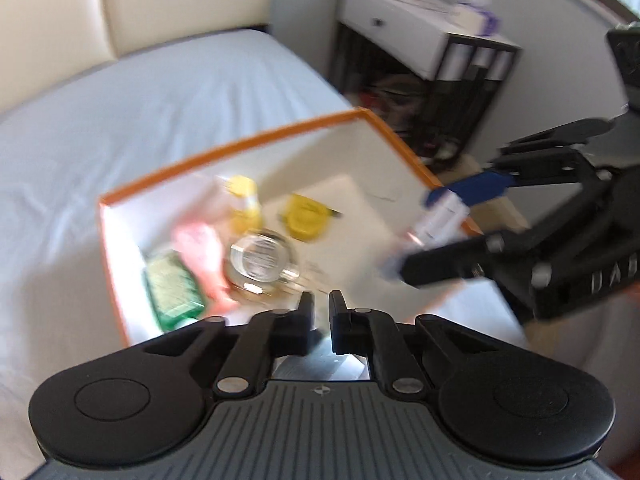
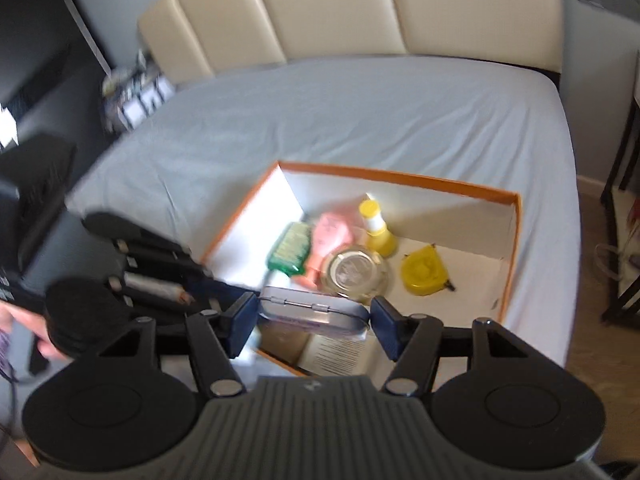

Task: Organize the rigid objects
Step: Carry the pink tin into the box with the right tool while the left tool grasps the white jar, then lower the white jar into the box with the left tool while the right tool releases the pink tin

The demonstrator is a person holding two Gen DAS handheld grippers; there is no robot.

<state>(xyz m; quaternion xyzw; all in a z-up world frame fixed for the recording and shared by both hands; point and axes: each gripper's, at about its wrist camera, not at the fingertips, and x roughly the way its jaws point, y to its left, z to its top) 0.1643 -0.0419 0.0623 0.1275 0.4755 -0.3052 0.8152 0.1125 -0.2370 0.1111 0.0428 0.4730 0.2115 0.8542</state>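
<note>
An orange-rimmed white box lies on the bed. Inside it are a yellow bottle, a yellow tape measure, a round glass jar, a pink item and a green item. My right gripper is shut on a flat metal tin, which hangs above the box's near edge. In the left wrist view that gripper holds the tin over the box's right side. My left gripper is shut and empty, above the box's near end by the jar.
The pale blue bed sheet surrounds the box, with a cream padded headboard behind. A white nightstand with dark shelves stands past the bed's corner. Wooden floor and a black frame lie to the right.
</note>
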